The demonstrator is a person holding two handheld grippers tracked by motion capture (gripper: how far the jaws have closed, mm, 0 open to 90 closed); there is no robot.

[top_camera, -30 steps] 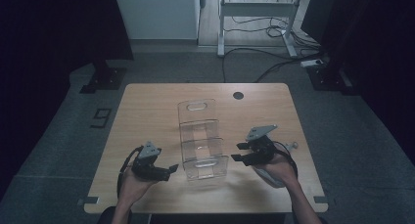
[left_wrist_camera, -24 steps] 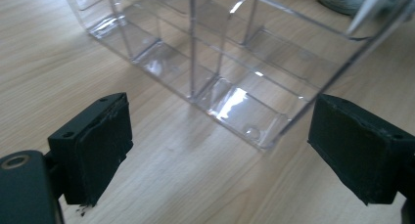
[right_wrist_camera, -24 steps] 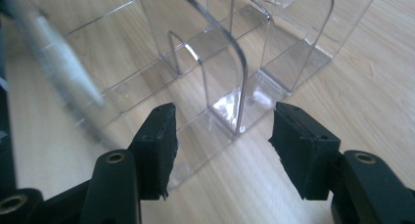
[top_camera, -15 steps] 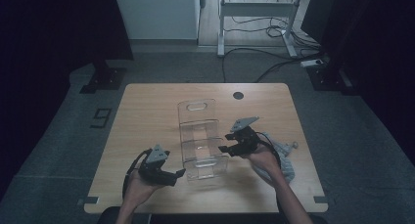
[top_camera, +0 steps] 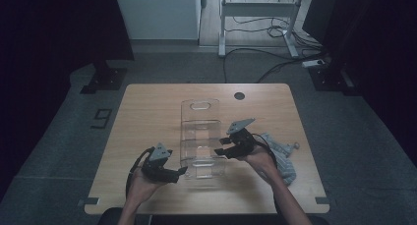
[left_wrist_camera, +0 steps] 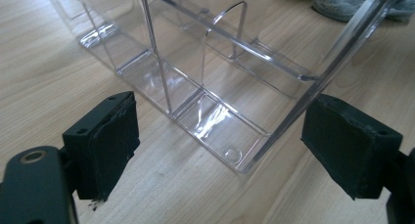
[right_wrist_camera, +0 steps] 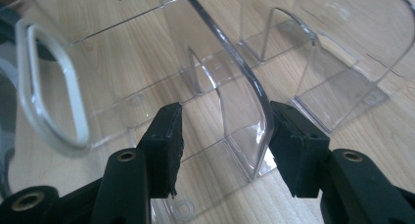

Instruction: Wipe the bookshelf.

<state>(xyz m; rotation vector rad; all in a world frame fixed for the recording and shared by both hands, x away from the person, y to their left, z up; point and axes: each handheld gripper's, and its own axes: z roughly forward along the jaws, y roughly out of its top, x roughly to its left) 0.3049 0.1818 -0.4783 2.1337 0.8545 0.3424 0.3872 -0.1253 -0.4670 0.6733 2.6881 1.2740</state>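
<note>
Clear acrylic divided organiser bin (top_camera: pixel 200 139) stands mid-table, nothing loaded in it. Grey cloth (top_camera: pixel 282 156) lies untouched just right of it. Right gripper (right_wrist_camera: pixel 222 131) straddles its side wall, pads not pressing; left gripper (left_wrist_camera: pixel 218 150) gapes at its near corner

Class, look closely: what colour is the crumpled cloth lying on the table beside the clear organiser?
Grey; the cloth shows best in the high view.
</note>
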